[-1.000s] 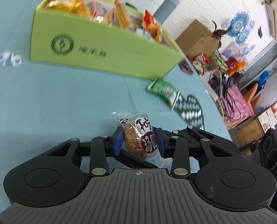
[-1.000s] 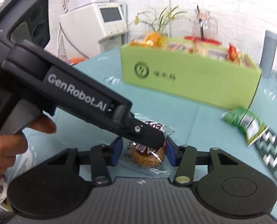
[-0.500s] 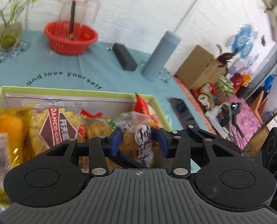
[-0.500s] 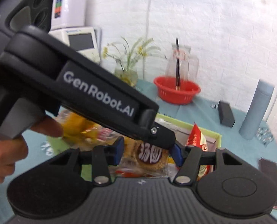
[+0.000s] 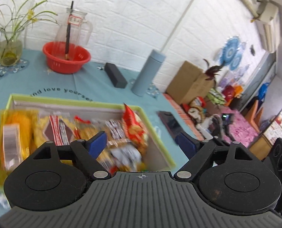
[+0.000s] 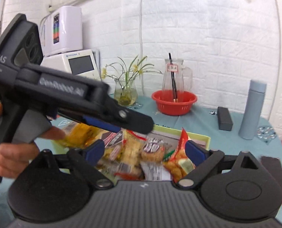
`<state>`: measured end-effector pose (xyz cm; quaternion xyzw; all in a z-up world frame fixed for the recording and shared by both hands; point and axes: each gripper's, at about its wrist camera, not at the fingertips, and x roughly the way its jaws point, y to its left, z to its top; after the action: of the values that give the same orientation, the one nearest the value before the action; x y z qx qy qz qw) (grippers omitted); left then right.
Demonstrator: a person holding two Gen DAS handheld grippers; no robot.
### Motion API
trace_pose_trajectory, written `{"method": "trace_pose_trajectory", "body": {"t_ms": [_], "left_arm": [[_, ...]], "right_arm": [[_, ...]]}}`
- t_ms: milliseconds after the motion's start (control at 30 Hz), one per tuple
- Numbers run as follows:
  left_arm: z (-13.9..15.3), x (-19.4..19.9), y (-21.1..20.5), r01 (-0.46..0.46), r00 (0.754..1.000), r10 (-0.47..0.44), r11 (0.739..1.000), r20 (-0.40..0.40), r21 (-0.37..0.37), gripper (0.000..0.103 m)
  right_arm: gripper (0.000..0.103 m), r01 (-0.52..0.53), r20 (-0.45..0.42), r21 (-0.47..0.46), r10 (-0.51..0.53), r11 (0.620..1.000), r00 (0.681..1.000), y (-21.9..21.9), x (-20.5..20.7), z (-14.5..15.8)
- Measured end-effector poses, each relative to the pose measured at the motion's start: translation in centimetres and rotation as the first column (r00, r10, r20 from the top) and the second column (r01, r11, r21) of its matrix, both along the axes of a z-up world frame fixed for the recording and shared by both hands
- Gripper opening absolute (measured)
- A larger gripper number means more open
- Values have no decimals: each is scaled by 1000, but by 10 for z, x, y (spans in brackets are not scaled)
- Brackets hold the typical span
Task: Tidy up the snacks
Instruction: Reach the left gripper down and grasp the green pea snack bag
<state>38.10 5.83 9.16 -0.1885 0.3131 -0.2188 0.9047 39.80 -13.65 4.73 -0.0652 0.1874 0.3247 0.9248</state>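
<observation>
Both grippers are hanging over the green box, fingers just sprung wide, sesame cake lying inside among the snacks.

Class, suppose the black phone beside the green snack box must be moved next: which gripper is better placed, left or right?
Left, probably. The left gripper is open and empty, and the black phone lies just beyond its right fingertip, beside the green snack box.
</observation>
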Motion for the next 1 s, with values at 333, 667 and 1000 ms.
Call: {"method": "trace_pose_trajectory", "body": {"t_ms": [333, 667, 1000], "left_arm": [[-86, -34, -35, 51, 957, -76, 994, -280, -96, 60], [-107, 16, -75, 36, 930, -44, 999, -365, -28, 29], [-105, -65, -48, 55, 954, -29, 995, -297, 79, 32]], "right_arm": [[93, 87, -153, -137, -108, 987, 982, -42, -67, -66], [93, 27, -222, -171, -66, 985, 973, -36, -12, -88], [93, -47, -220, -118, 20, 992, 975, -1, -94, -93]]}}
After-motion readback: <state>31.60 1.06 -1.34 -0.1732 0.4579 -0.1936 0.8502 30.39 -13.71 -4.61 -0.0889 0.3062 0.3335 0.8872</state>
